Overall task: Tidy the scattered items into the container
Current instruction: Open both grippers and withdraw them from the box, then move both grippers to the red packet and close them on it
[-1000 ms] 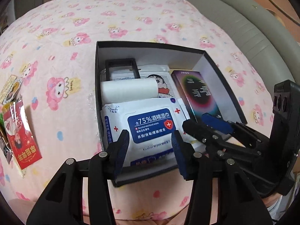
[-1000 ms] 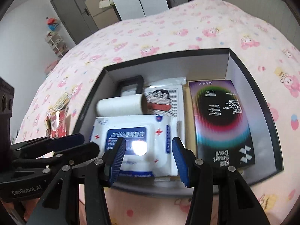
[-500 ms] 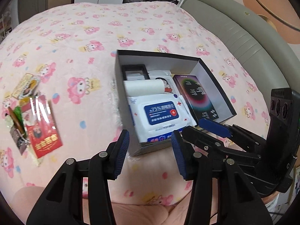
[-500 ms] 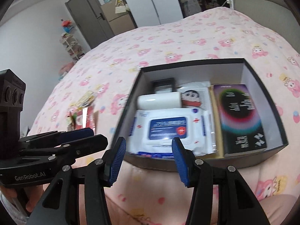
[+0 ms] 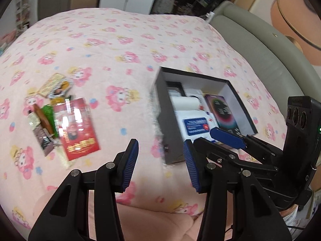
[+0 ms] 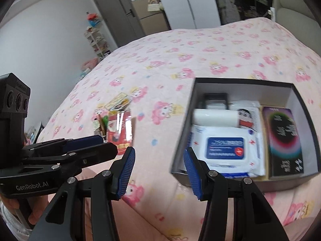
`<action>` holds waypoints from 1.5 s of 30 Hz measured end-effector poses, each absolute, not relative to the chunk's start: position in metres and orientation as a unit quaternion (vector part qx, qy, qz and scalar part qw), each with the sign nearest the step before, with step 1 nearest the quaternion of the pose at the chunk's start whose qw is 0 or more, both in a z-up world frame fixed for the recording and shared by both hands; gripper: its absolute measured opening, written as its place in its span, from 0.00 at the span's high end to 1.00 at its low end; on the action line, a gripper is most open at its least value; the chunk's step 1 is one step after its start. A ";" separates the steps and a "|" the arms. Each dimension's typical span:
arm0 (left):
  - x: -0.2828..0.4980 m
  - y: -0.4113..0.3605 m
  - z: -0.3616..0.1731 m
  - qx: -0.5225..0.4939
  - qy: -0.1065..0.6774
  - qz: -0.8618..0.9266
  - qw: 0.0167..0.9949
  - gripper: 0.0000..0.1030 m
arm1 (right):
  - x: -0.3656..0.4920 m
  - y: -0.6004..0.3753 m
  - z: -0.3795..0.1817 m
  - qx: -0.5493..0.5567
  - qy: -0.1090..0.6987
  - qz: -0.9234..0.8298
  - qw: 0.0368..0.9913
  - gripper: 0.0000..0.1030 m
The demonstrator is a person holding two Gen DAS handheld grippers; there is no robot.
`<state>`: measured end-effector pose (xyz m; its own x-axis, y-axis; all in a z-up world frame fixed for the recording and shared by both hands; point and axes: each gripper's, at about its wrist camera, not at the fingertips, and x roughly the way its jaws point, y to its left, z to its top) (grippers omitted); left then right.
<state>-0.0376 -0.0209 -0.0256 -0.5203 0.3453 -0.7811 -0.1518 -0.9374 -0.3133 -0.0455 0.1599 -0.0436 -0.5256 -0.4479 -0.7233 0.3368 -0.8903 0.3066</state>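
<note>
A black box [image 5: 163,108] with a white inside lies on the pink quilt, right of centre. In it are a wipes pack [image 6: 224,148], a white roll [image 6: 214,118], a cartoon-print pack [image 6: 247,118] and a dark iridescent carton [image 6: 284,138]. Left of the box lies a loose pile: a red packet [image 5: 77,128], a yellow card [image 5: 54,84] and small sachets [image 5: 42,124]. The red packet [image 6: 119,130] also shows in the right wrist view. My left gripper [image 5: 160,164] hangs open above the quilt between pile and box, holding nothing. My right gripper [image 6: 158,172] is open and empty by the box's near left corner.
The pink cartoon-print quilt [image 5: 124,40] covers the whole bed. A grey padded headboard [image 5: 260,50] runs along the right. A grey door [image 6: 120,20], a small shelf unit [image 6: 96,40] and cardboard boxes [image 6: 152,18] stand beyond the far edge of the bed.
Both grippers have drawn back and risen from over the box and swung left. The box now sits smaller and to the right, and the loose pile has come nearer the middle.
</note>
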 end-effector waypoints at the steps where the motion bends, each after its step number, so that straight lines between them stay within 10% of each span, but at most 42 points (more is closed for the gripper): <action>1: -0.036 -0.028 -0.026 -0.467 -0.107 0.867 0.137 0.54 | -0.047 0.152 -0.045 0.437 -0.058 -0.867 0.231 0.55; 32: -0.145 -0.188 -0.161 -0.537 -0.338 0.765 -0.108 0.54 | -0.133 -0.003 -0.138 0.550 0.006 -0.796 0.254 0.54; 45: -0.169 -0.168 -0.194 -0.586 -0.355 0.727 -0.037 0.47 | -0.158 -0.006 -0.180 0.585 -0.022 -0.767 0.262 0.54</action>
